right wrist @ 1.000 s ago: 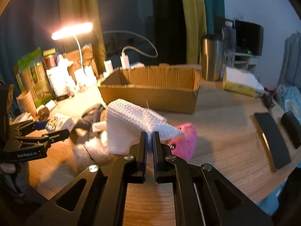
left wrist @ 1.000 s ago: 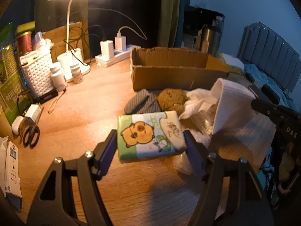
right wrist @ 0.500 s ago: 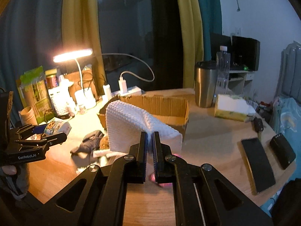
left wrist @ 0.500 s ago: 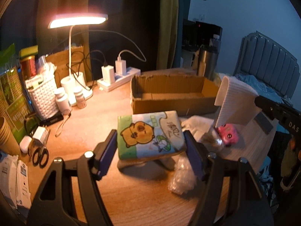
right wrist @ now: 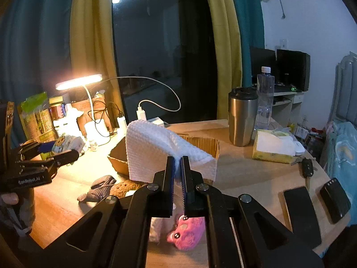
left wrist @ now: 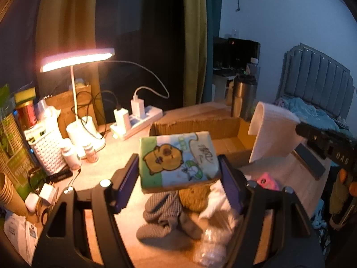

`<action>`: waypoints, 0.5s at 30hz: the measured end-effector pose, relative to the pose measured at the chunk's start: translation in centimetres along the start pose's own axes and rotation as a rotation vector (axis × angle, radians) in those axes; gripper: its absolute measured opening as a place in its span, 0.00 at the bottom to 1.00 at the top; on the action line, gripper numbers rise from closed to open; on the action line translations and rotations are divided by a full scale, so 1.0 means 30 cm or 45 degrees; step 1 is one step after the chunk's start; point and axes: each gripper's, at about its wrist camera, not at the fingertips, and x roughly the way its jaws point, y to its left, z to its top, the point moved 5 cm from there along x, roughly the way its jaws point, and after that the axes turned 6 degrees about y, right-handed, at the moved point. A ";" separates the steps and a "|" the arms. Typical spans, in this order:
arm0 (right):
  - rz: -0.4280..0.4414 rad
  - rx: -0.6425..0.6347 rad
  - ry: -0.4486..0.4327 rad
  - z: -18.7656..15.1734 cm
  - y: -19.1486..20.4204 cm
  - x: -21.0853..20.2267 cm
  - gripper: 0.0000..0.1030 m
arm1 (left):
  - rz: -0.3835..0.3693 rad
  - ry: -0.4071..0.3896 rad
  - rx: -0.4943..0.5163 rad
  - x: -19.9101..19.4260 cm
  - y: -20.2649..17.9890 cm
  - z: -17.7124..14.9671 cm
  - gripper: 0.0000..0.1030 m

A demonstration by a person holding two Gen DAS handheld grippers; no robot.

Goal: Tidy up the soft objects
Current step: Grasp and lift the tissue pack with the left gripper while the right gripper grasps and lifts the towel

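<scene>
The cardboard box [left wrist: 225,131] sat at the far side of the counter [left wrist: 102,169], and what could be seen of its inside looked bare. So the tidying had only just begun, I think. Two soft things were up in the air, and the others were left in a pile on the counter.

The left gripper [left wrist: 178,169] held the tissue pack [left wrist: 178,158], the one with a cartoon animal on it. Its fingers [left wrist: 128,178] were clamped on the two short ends of the pack. The pack hung above the pile, just in front of the box's near wall.

The right gripper [right wrist: 178,167] had its fingers pressed together on a fold of the white cloth [right wrist: 160,149]. The cloth hung in front of the box, a bit to the right of the pack.

Below them lay a gray knitted thing [left wrist: 165,214], a brown sponge [left wrist: 195,198], some crinkly clear plastic [left wrist: 212,245] and a pink fuzzy toy [right wrist: 187,234]. These were left to be sorted.

Both grippers tipped down a little and pointed toward the box. A hand [right wrist: 9,199] showed at the left edge of the right camera's view, holding the left gripper's handle. The pack and the cloth looked ready to go into the box next.
</scene>
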 end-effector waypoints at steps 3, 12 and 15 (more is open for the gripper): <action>0.015 -0.018 0.001 0.023 -0.013 0.027 0.06 | 0.005 -0.014 -0.009 0.014 -0.007 0.035 0.68; 0.072 -0.043 -0.009 0.071 -0.067 0.110 0.06 | 0.041 -0.008 0.001 0.086 -0.060 0.097 0.68; 0.091 -0.055 -0.002 0.080 -0.078 0.140 0.06 | 0.048 0.005 -0.005 0.117 -0.075 0.109 0.68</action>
